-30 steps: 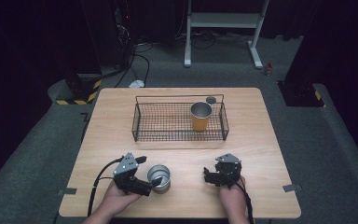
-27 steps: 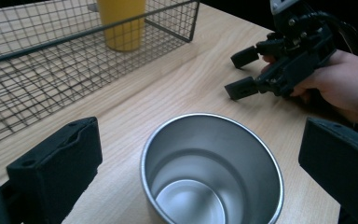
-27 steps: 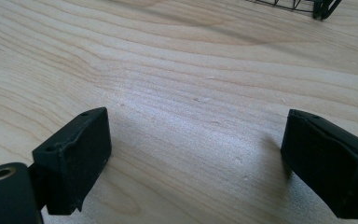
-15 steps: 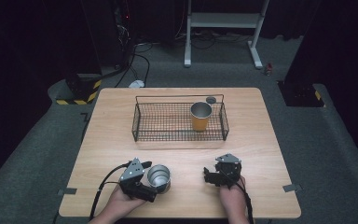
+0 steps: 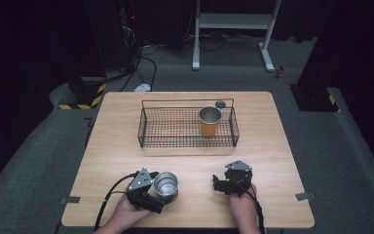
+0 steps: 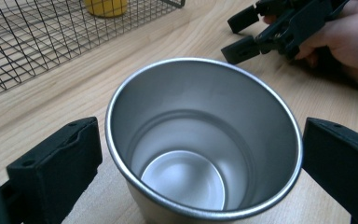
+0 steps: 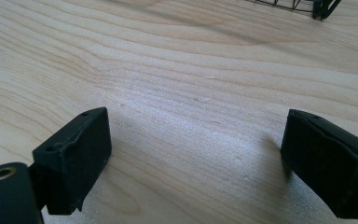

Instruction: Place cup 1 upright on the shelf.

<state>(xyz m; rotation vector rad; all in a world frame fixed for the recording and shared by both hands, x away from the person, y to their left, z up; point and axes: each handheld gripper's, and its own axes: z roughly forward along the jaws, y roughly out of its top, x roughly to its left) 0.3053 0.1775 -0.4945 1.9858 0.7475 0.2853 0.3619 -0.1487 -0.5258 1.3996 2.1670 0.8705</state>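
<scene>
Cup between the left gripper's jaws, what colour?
Plain silver metal cup, unpainted inside and out; the left gripper view shows it best.

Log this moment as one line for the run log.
left tool: open, jaws either side of steel cup | right tool: open over bare table | yellow cup: upright in wire basket

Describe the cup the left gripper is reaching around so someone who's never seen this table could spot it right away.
On the wooden table, look at the near edge, in front of the wire basket. The steel cup stands upright between the open jaws of the left gripper. Unlike the yellow-sided cup inside the basket, it is bare silver and empty.
</scene>
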